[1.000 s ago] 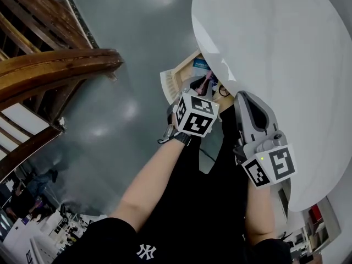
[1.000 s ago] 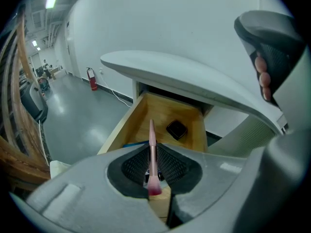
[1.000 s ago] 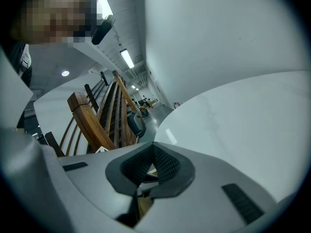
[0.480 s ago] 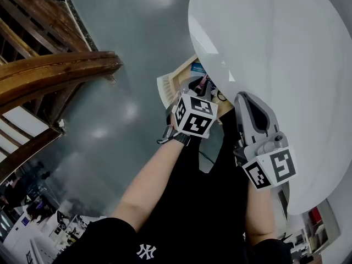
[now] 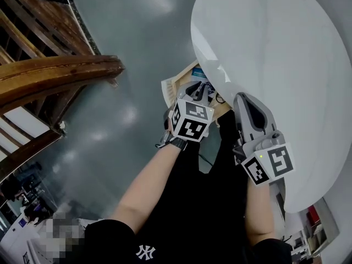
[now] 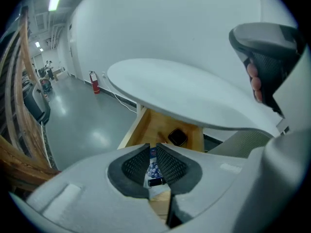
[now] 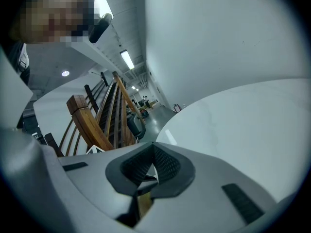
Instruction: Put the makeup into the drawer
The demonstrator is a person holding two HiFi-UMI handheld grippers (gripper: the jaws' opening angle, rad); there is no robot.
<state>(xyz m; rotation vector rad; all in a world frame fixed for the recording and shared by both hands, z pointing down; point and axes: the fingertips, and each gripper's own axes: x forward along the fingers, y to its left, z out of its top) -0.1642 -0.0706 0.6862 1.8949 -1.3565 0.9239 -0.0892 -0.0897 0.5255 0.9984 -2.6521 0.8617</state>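
Well to the left of the round white table (image 5: 286,54), a curved wooden stair rail (image 5: 55,73) above glossy grey floor (image 5: 126,32). Under the table's near-left rim, an open wooden drawer (image 5: 175,83), standing out past the tabletop, with makeup (image 5: 199,73) inside, among it a dark compact (image 6: 178,137) on the drawer bottom beneath the tabletop. Just over the drawer, at the table's edge, the left gripper (image 6: 152,149), jaws only a narrow slit apart. Through that slit, a blue-printed packet (image 6: 153,168) and a short dark tube (image 6: 155,181); impossible to tell whether touching the pads or lying beyond them. Right of that, beside the table's near rim and clear of the drawer, the right gripper (image 7: 153,153), jaws pressed together at the tips, pointing across the tabletop.
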